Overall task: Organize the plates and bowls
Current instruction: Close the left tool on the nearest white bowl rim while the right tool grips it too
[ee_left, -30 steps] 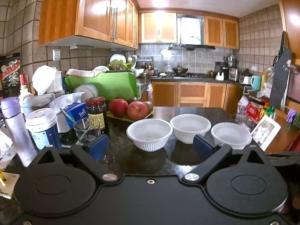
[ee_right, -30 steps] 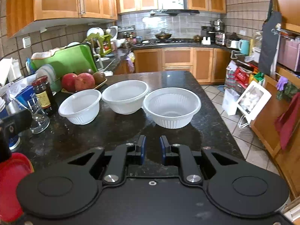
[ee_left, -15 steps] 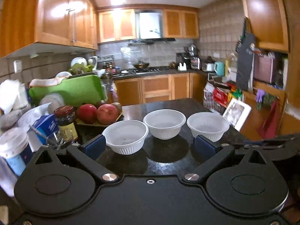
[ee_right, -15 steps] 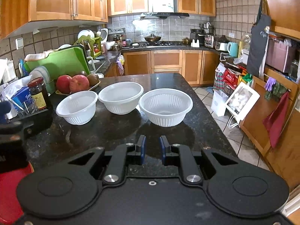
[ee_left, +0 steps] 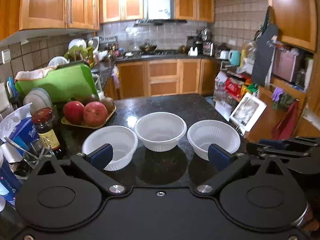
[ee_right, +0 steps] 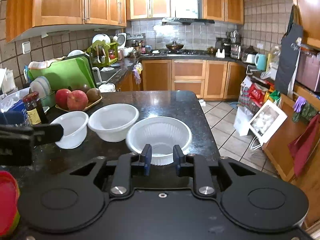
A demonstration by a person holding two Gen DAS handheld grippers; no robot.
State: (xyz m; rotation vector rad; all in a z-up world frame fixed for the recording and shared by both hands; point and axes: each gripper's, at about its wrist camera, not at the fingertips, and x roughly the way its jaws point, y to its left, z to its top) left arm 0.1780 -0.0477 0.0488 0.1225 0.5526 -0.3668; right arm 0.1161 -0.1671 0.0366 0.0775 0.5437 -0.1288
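Observation:
Three white plastic bowls stand in a row on the dark granite counter (ee_left: 160,104): left bowl (ee_left: 112,144), middle bowl (ee_left: 160,130), right bowl (ee_left: 214,138). My left gripper (ee_left: 159,157) is open wide just before them, one finger in front of the left bowl and the other in front of the right bowl. In the right wrist view the right bowl (ee_right: 160,134) lies straight ahead. My right gripper (ee_right: 161,158) has its jaws opening, and the bowl's near wall shows in the narrow gap without being pressed. A stack of red plates (ee_right: 8,200) sits at the lower left.
A tray of apples and kiwis (ee_left: 90,114), a dark sauce jar (ee_left: 47,132), a glass with a spoon (ee_left: 32,152) and a green cutting board (ee_left: 58,82) crowd the counter's left side. The counter's right edge (ee_right: 208,124) drops to the tiled floor.
Both grippers have moved closer to the bowls. The right gripper's jaws have parted from nearly shut. The left view has swung to the right, leaving the cluttered left side.

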